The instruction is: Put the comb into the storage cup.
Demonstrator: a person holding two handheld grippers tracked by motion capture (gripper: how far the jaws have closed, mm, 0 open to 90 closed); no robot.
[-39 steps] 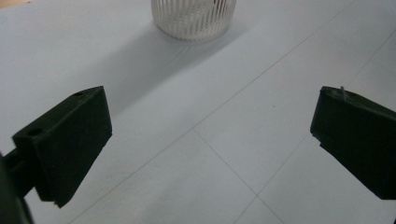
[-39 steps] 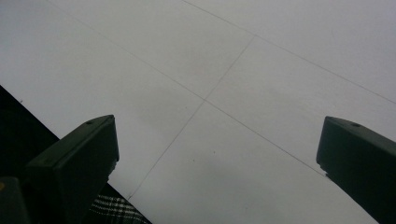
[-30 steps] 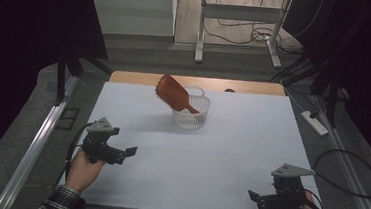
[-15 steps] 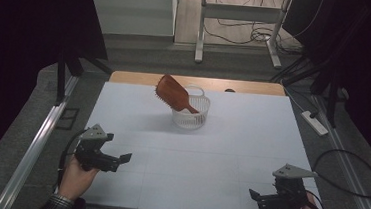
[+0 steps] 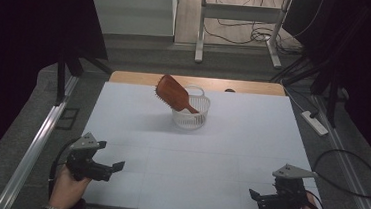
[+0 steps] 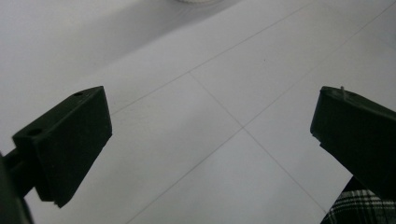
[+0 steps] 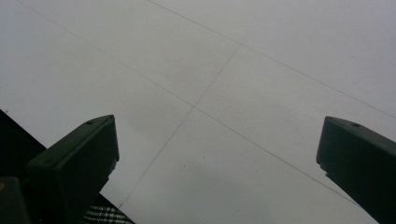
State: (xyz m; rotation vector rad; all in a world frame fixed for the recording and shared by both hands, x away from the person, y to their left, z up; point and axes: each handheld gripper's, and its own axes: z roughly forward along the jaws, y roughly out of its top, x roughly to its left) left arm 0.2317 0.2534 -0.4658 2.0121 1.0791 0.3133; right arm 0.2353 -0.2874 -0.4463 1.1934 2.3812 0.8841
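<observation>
A brown wooden hairbrush (image 5: 173,94) stands tilted in a white mesh cup (image 5: 191,113) at the far middle of the white table (image 5: 195,150), handle down inside, head leaning up to the left. My left gripper (image 5: 113,170) hovers near the front left corner, jaws wide open and empty (image 6: 210,135). Near the front right edge my right gripper (image 5: 256,199) is also open over bare table (image 7: 215,149), holding nothing.
A wooden strip (image 5: 135,78) borders the table's far edge. A metal rail (image 5: 40,138) runs along the left side. Cables and a power strip (image 5: 314,122) lie on the floor at the right. A plaid sleeve (image 6: 364,210) shows by the left jaw.
My left gripper has drawn back toward the front left corner of the table. The right gripper, brush and cup have stayed put.
</observation>
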